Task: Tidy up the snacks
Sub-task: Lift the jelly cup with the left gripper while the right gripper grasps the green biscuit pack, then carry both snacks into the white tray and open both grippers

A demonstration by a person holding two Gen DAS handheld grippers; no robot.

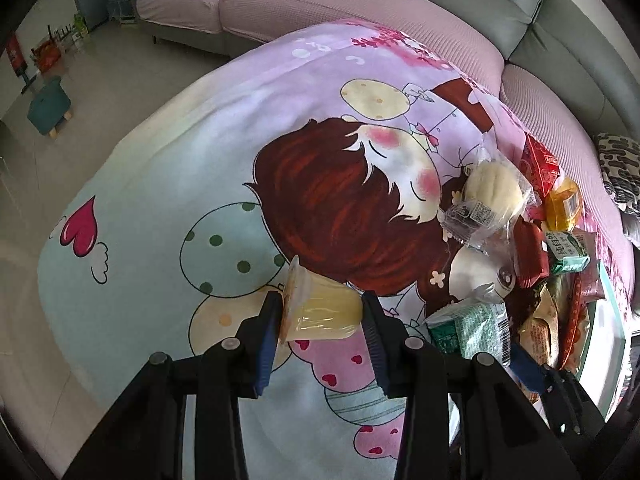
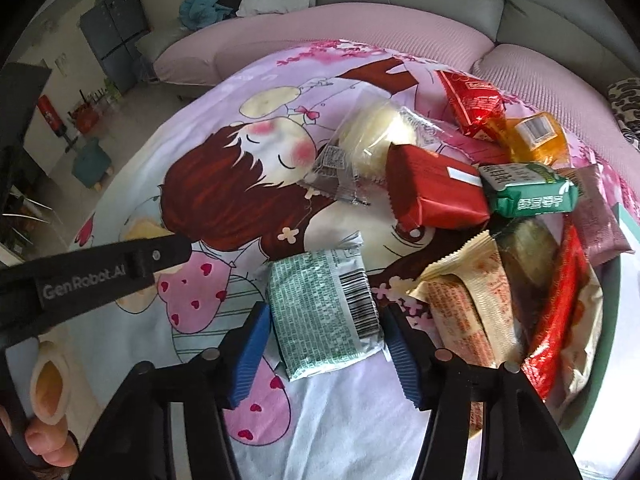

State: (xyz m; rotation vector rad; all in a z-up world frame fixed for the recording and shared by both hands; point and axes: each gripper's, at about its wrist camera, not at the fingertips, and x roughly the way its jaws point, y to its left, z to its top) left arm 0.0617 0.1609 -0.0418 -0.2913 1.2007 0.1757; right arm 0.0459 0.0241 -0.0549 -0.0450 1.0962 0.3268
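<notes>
The jaws of the left gripper [image 1: 322, 312] are closed on a yellow jelly cup [image 1: 320, 312], which lies on its side between the two blue pads, its lid against the left pad. It is held just over the cartoon-print cloth [image 1: 160, 200], well apart from the other snacks.

The jaws of the right gripper [image 2: 326, 334] stand apart, one on each side of a green-and-white printed snack packet [image 2: 324, 312] that lies flat on the cloth, barcode up. The left pad is close to the packet's edge; I cannot tell if the right pad touches it.

Behind this packet lies the pile of snacks: a bun in clear wrapper [image 2: 372, 136], a red packet [image 2: 432, 188], a green packet [image 2: 528, 194], an orange jelly cup [image 2: 532, 136] and a beige wrapper with red print [image 2: 468, 304]. A pink sofa cushion [image 2: 320, 36] runs behind the cloth.
</notes>
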